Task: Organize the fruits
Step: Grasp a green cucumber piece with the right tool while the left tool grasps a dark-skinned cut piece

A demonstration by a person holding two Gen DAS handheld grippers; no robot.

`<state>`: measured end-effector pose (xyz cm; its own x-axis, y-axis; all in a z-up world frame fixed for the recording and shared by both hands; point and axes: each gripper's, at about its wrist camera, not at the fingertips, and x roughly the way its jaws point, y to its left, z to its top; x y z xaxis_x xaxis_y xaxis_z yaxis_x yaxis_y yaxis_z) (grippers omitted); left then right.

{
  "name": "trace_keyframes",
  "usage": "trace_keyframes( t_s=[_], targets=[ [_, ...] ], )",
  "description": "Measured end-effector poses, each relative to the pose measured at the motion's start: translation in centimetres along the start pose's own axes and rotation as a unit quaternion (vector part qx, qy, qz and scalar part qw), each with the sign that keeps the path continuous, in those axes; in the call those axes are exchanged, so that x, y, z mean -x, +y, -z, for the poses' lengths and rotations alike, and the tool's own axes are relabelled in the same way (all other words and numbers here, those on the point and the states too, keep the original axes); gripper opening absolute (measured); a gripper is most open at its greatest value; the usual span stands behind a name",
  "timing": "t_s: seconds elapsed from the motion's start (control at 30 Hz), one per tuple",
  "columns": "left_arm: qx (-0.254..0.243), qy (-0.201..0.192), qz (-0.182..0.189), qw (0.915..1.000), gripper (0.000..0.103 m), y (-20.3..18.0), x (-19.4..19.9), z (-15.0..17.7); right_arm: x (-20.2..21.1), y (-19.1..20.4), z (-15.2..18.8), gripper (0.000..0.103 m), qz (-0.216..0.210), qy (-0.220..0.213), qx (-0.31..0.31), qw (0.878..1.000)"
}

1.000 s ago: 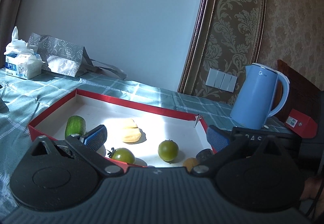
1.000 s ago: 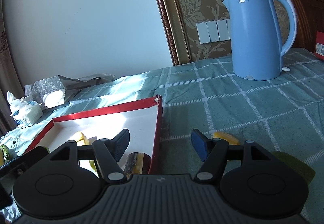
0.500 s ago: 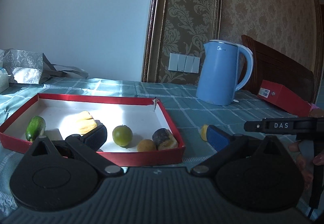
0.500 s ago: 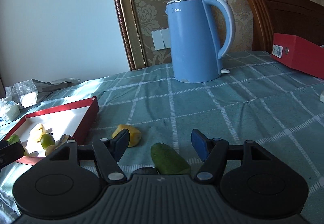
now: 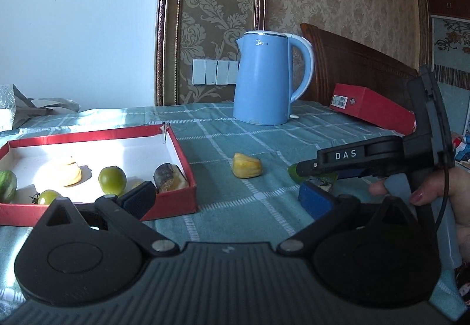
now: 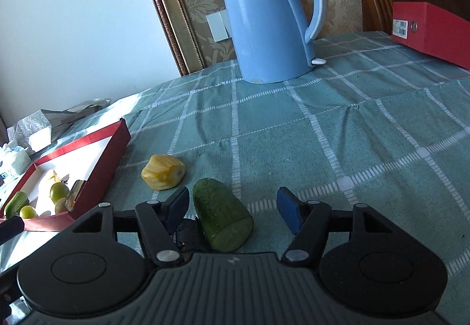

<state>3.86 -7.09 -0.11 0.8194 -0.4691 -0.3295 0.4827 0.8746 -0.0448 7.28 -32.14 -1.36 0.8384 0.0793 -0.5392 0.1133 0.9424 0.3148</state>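
Two grippers are working over the checked tablecloth (image 6: 352,125). Low in the right wrist view, the right gripper (image 6: 233,206) is holding its fingers apart around a cut cucumber piece (image 6: 221,219), pads not touching it. Left gripper (image 5: 226,198) is hovering, fingers spread wide and empty, beside the red tray (image 5: 176,198) at lower left.

In my left wrist view, my right gripper (image 5: 320,170) covers most of the cucumber piece (image 5: 293,171), leaving only a green sliver. The striped green fruit (image 5: 7,184) in the red tray (image 5: 176,201) is cut off by the left edge. Behind my right gripper's near finger, a dark lump (image 6: 188,232) stays too shadowed to identify.
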Motion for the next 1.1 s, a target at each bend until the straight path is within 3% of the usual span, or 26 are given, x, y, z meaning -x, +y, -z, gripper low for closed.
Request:
trace_keyframes(
  t_s=[0.17, 0.37, 0.57, 0.9, 1.0, 1.1],
  targets=[
    [0.019, 0.022, 0.028, 0.9992, 0.103, -0.3, -0.6, -0.1, -0.4, 0.4, 0.1, 0.062, -0.004, -0.001, 0.017, 1.000],
    [-0.025, 0.033, 0.032, 0.9986, 0.103, -2.6, -1.5, -0.5, -0.1, -0.2, -0.1, 0.047, -0.023, 0.008, 0.007, 1.000],
    [-0.046, 0.041, 0.026, 0.9978, 0.103, -3.6, -2.3, -1.1, 0.2, -0.6, -0.1, 0.047, -0.036, 0.011, 0.009, 0.999],
    [-0.022, 0.075, 0.033, 0.9964, 0.103, -3.7, -4.0, -0.9, -0.6, 0.2, -0.1, 0.047, -0.026, 0.009, 0.028, 0.999],
    [-0.022, 0.077, 0.040, 0.9960, 0.103, -4.3, -4.4, -1.0, -0.4, -0.2, -0.2, 0.045, -0.029, 0.011, 0.015, 0.999],
    [-0.028, 0.071, 0.041, 0.9963, 0.103, -5.1, -4.8, -1.3, 0.2, -1.4, -0.4, 0.042, -0.006, -0.001, -0.014, 1.000]
  ],
)
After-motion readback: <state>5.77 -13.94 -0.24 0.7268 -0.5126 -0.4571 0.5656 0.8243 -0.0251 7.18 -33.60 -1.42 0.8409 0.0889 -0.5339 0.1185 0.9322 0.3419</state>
